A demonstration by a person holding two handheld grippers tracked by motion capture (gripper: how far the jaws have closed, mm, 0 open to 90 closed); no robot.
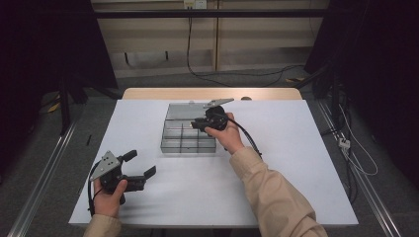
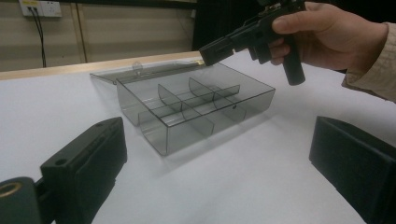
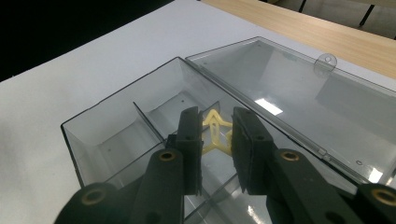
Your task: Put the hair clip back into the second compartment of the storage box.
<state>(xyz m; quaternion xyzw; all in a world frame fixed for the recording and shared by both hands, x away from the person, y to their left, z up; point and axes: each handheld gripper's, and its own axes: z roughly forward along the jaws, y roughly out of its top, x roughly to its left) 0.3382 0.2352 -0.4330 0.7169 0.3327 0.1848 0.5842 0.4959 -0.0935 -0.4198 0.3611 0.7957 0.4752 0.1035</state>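
White worktop [image 1: 276, 163] carries an open clear compartment box [image 1: 189, 132]; right gripper [image 3: 216, 135] fingers clamp a yellow star-shaped piece [image 3: 215, 133] above it, awaiting release into a compartment, while left gripper [image 1: 140, 168] fingers gape empty.

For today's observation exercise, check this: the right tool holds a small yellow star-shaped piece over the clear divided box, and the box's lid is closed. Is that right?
Not quite: the lid is open, lying flat behind the clear divided box, as the right gripper view shows. The rest stands: the right tool holds the small yellow star-shaped piece over the box.
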